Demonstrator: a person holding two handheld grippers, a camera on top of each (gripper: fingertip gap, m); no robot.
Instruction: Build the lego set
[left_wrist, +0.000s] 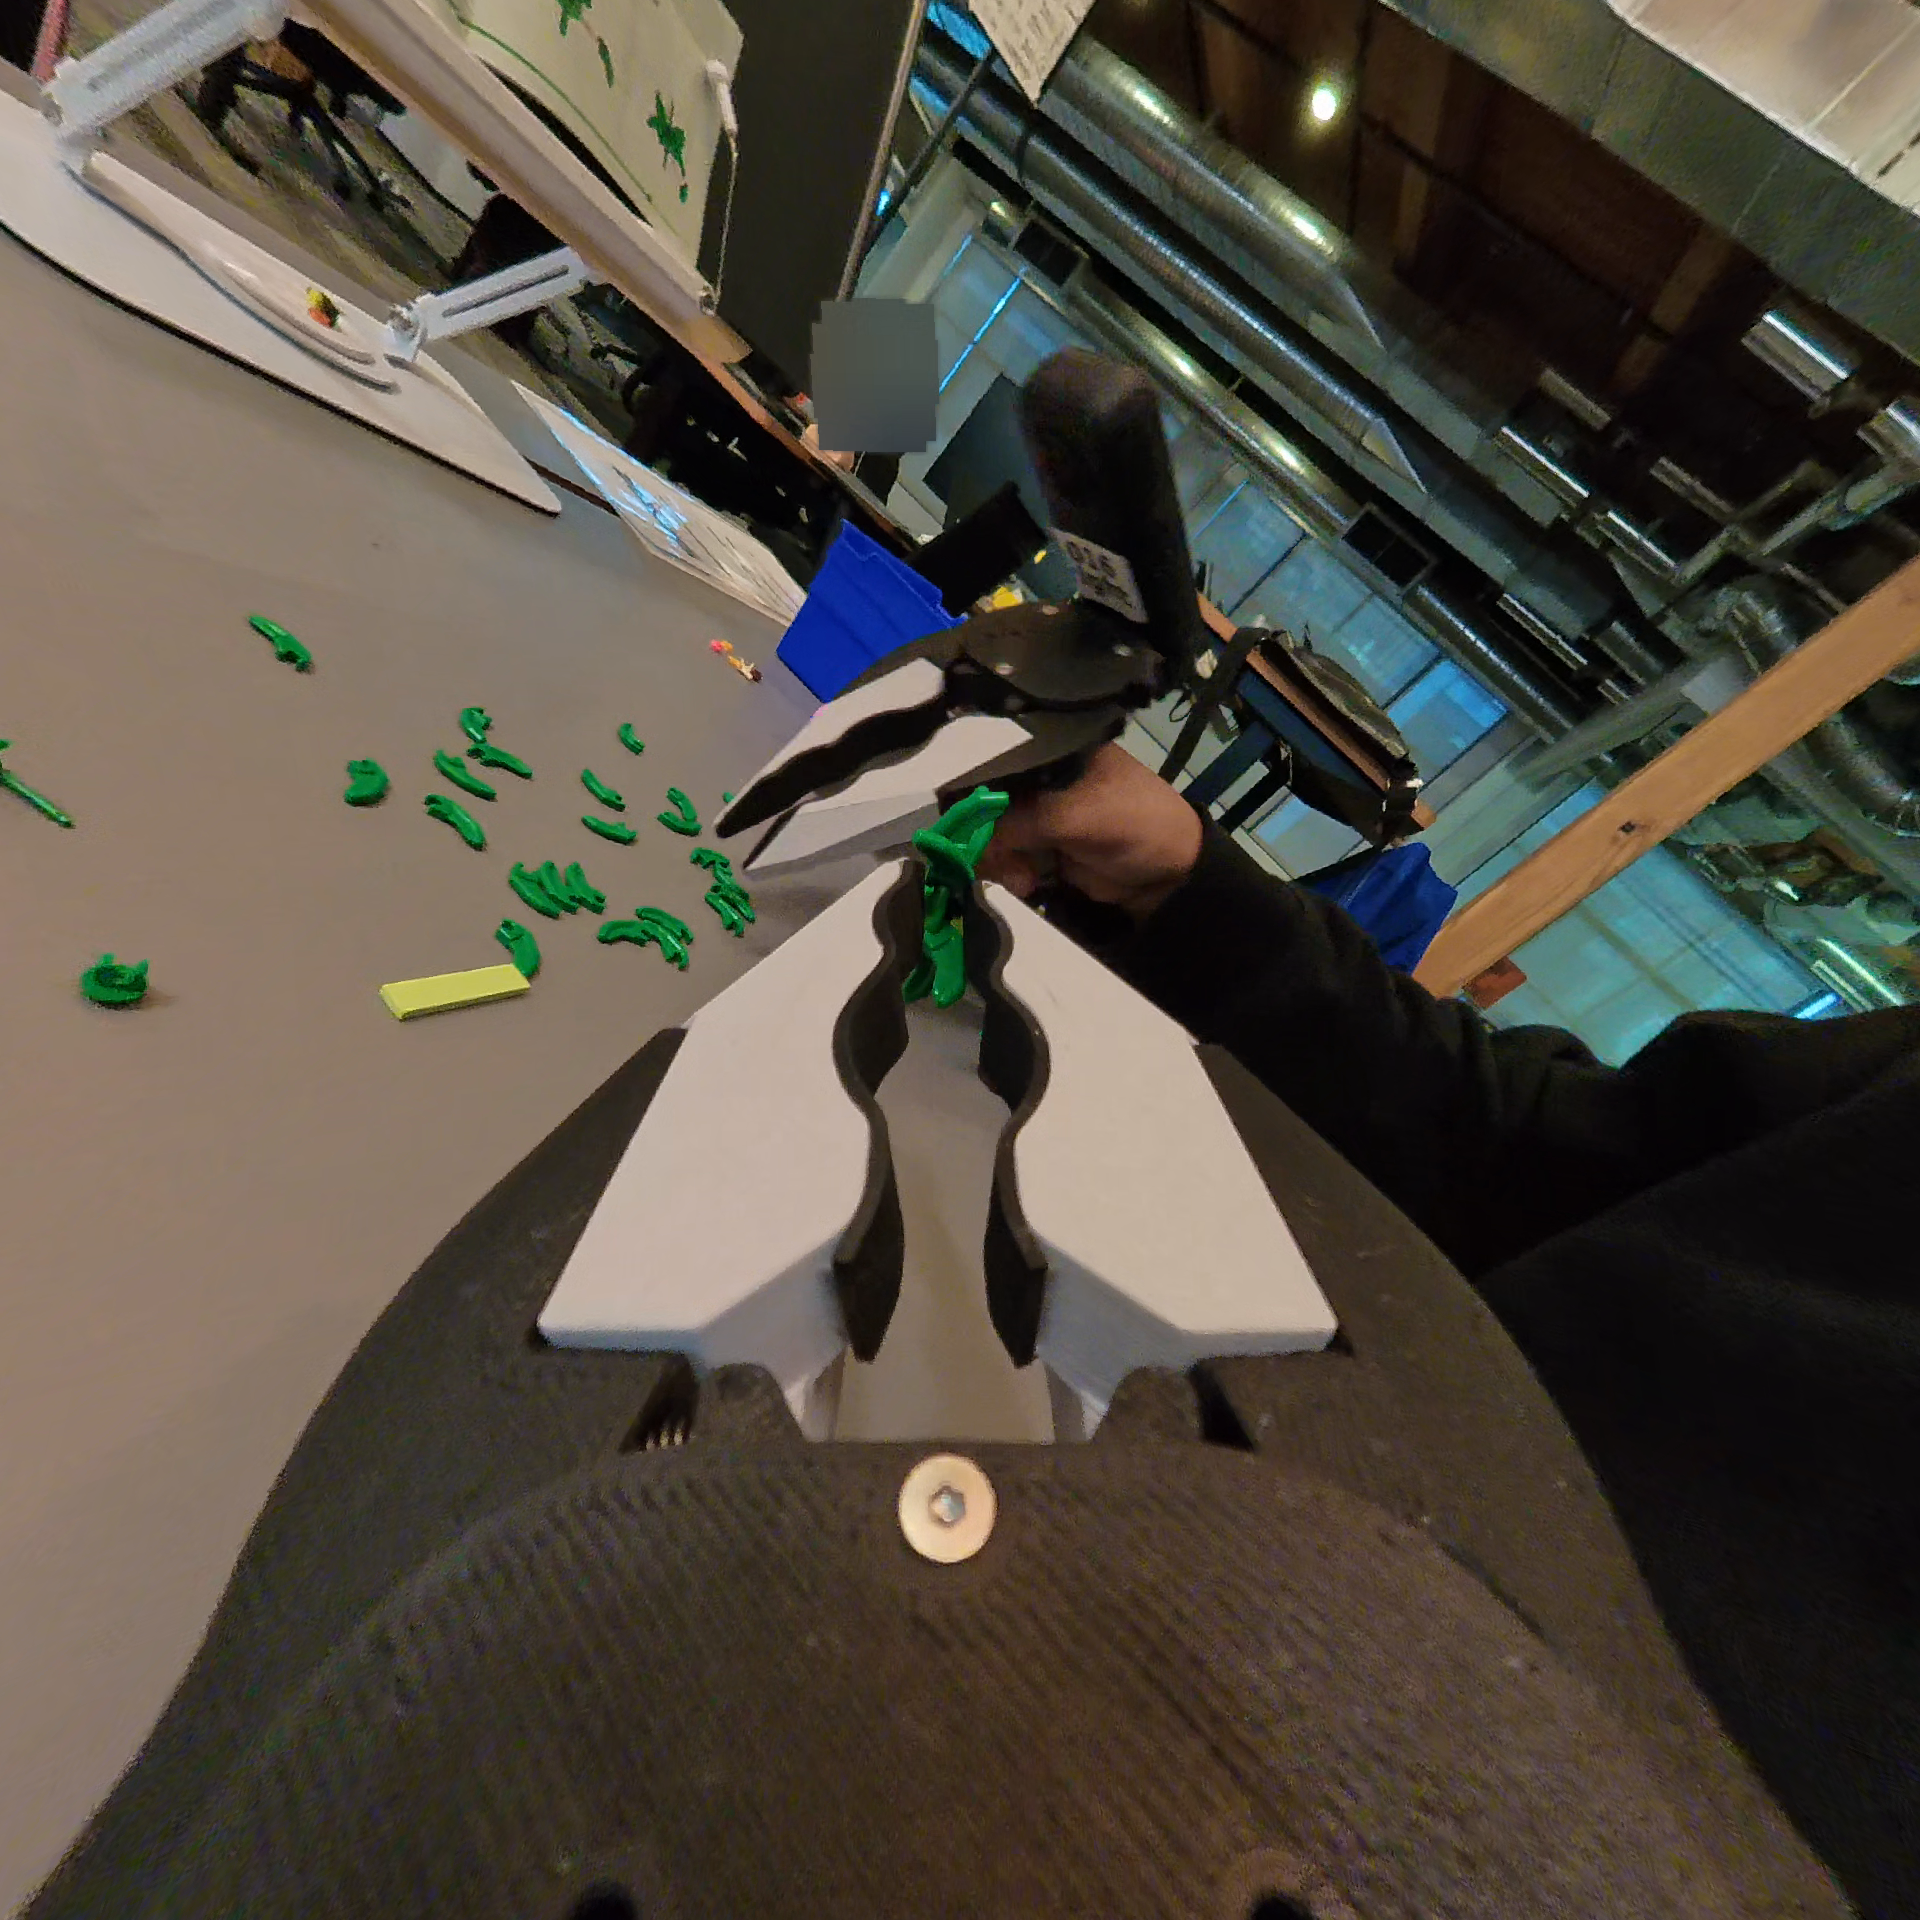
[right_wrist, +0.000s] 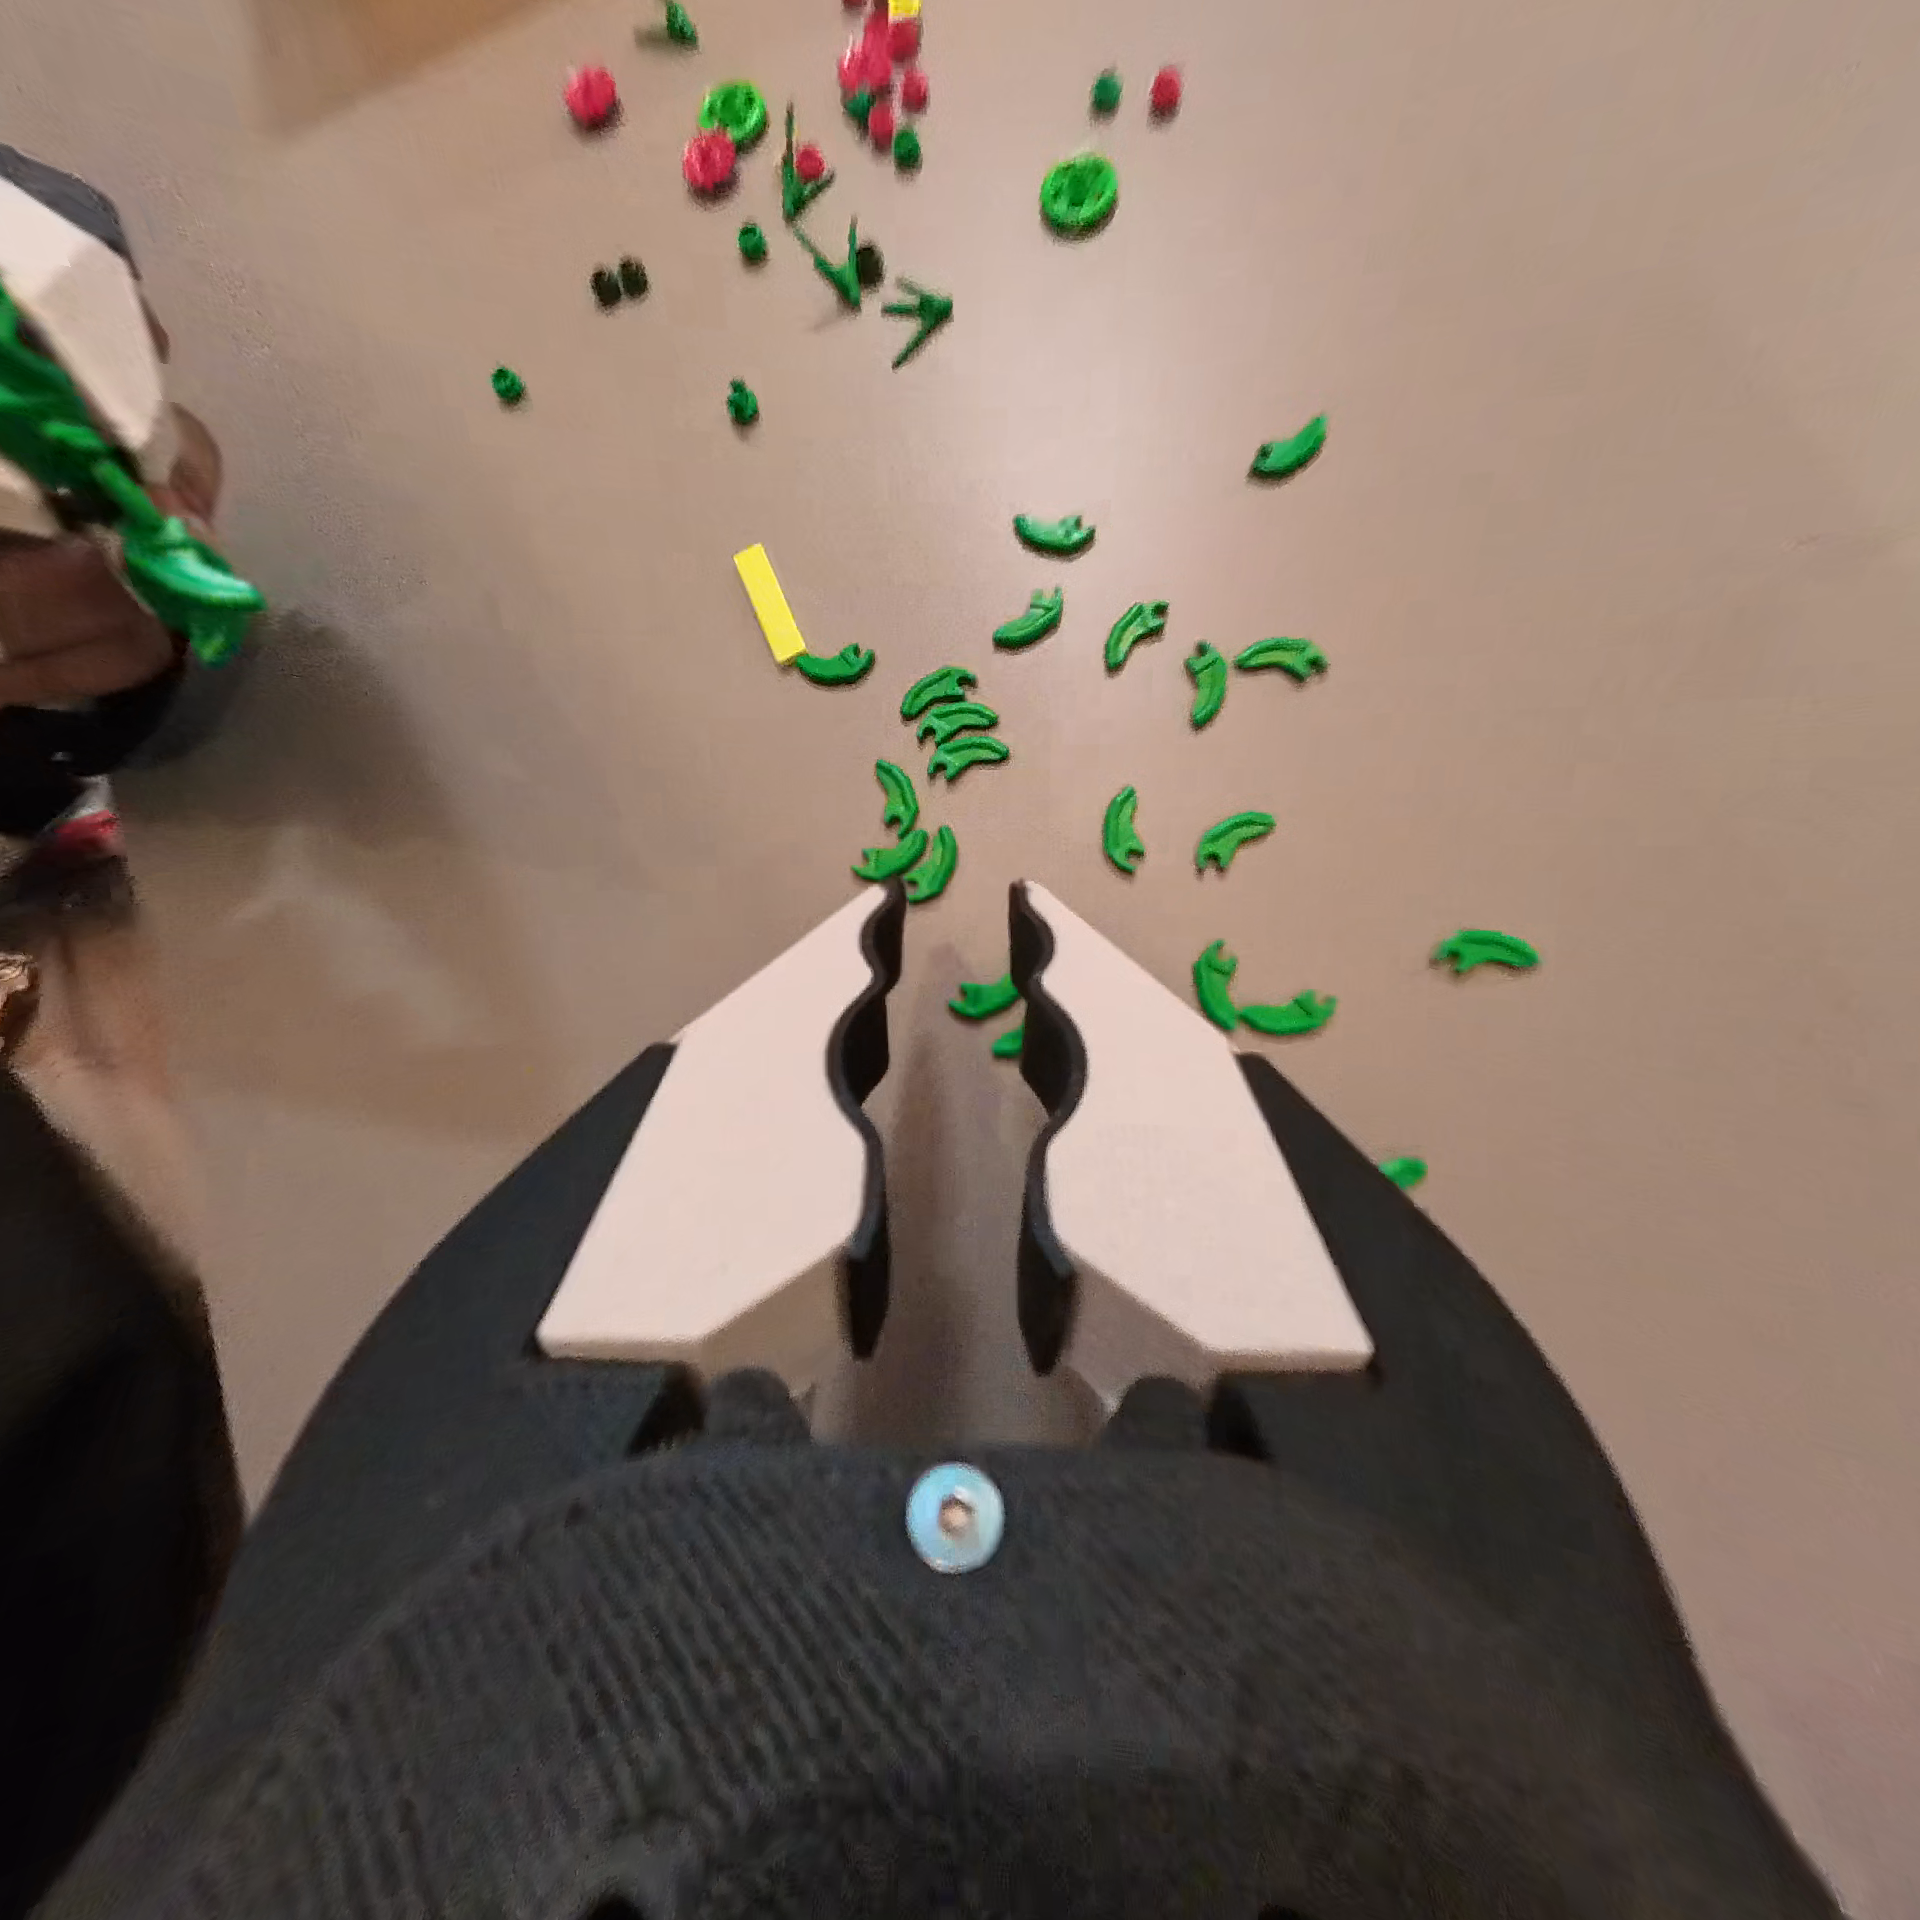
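Left jaws clamping green stem (left_wrist: 943, 914), right jaws parted above leaves (right_wrist: 940, 727)

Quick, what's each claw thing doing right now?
Left gripper: closed on a green leafy lego stem.
Right gripper: open, empty, above loose green leaves.

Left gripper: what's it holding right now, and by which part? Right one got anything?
The left gripper is shut on a green leafy stem assembly, pinched near its middle between the fingertips. The right gripper is open and holds nothing, above loose green leaf pieces.
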